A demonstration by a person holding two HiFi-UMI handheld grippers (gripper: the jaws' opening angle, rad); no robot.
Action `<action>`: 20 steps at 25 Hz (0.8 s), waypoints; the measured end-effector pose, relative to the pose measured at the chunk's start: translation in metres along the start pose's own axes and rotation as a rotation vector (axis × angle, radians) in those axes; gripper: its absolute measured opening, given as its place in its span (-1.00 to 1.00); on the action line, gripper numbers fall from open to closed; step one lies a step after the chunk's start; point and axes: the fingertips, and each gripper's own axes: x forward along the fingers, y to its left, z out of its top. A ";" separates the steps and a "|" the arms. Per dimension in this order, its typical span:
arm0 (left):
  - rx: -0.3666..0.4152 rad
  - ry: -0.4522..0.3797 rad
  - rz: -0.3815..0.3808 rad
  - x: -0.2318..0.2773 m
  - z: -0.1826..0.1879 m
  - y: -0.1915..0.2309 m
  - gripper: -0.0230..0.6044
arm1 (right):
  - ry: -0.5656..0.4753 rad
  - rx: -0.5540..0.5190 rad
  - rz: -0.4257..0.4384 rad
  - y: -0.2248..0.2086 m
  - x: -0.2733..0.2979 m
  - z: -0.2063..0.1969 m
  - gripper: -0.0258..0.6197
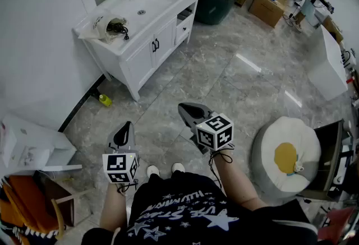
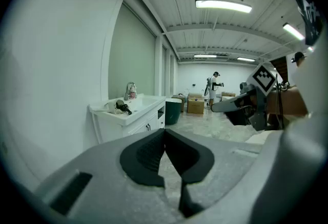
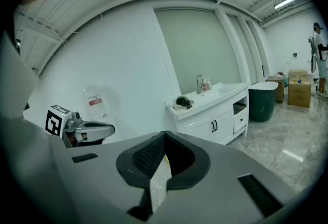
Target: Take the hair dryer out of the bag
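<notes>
The floor is glossy grey marble-patterned tile (image 1: 224, 81), and against the plain white wall stands a white vanity (image 1: 154, 42) with panelled doors, dark handles and a smooth moulded top. At the left end of that top lies a soft, pale, crumpled bag (image 1: 100, 24). The hair dryer (image 1: 116, 27) is a black shape with a looped cord at the bag's mouth, well apart from both grippers. I cannot tell how much of it is inside.

The left gripper (image 1: 124, 132) has its 2 jaws pressed together at the tips, with ribbed black pads set in matt grey shells and nothing between them. The right gripper (image 1: 188, 109) is clenched the same way and is just as empty. Neither touches anything but air above the tiles.

Only the head view shows the round white pouf (image 1: 286, 154) with its yellow centre and the small yellow object (image 1: 105, 100) on the floor by the wall. The left gripper view adds the ribbed white ceiling with its strip lights (image 2: 223, 5) and the right gripper's marker cube (image 2: 264, 78) off to the side. The right gripper view catches the left gripper (image 3: 84, 129) against the wall, and the bag sitting small on the counter edge.
</notes>
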 end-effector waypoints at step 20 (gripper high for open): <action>-0.038 -0.022 0.077 -0.017 -0.010 -0.030 -0.85 | -0.031 0.018 0.063 -0.008 -0.016 -0.012 -0.91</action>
